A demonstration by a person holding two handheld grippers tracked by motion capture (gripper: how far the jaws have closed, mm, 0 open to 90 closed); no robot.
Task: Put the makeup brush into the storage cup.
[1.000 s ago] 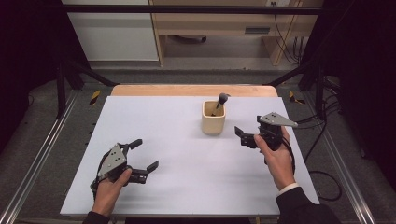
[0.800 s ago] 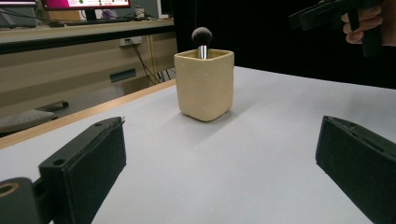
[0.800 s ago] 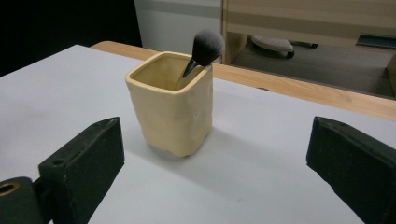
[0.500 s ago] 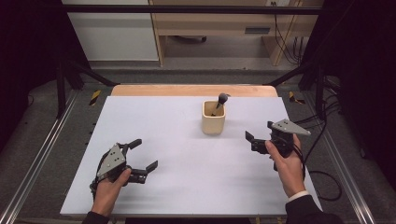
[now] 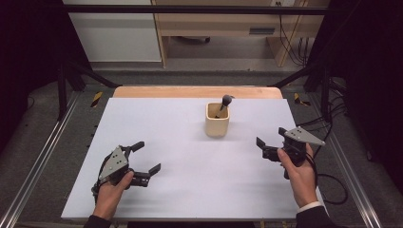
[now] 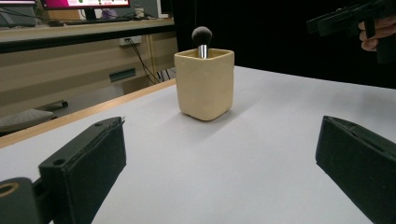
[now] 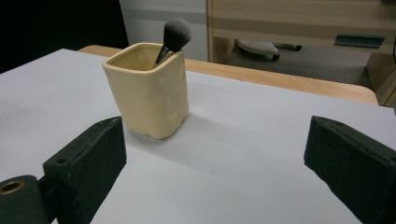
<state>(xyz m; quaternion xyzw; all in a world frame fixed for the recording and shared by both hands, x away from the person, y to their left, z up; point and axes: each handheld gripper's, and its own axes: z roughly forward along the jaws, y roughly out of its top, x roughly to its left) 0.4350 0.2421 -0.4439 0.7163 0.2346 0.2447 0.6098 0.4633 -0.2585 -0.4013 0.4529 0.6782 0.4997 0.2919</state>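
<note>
Right gripper (image 5: 267,147) has been sliding outward and toward the person since the earlier frames, so it is now sitting near the right edge of the white rectangular tabletop sheet (image 5: 190,190), well apart from the pale yellow squarish ceramic cup (image 5: 217,119). Left gripper (image 5: 148,158) is staying where it was, near the front left part of the sheet.

Both grippers are showing jaws spread wide with nothing between them; in the left gripper view and the right gripper view bare white sheet is lying in the gap.

Cup is standing upright ahead of both grippers, up and to the left of the right gripper, up and to the right of the left gripper. It is holding a black-bristled makeup brush with a silver ferrule (image 5: 226,100), bristle end up, leaning against the cup's rim. From the left gripper view the cup (image 6: 204,84) is sitting centred beyond the jaws, brush (image 6: 201,36) poking above the rim, right hand (image 6: 376,37) at the top right corner. From the right gripper view the cup (image 7: 147,89) is just past the left jaw, brush (image 7: 176,32) tilting right.

Open sheet is lying all around the cup and between the two grippers. Light wooden table edge strip (image 5: 190,91) is running along the far side beyond the cup. Right gripper's black cable (image 5: 332,185) is looping off the right edge.
</note>
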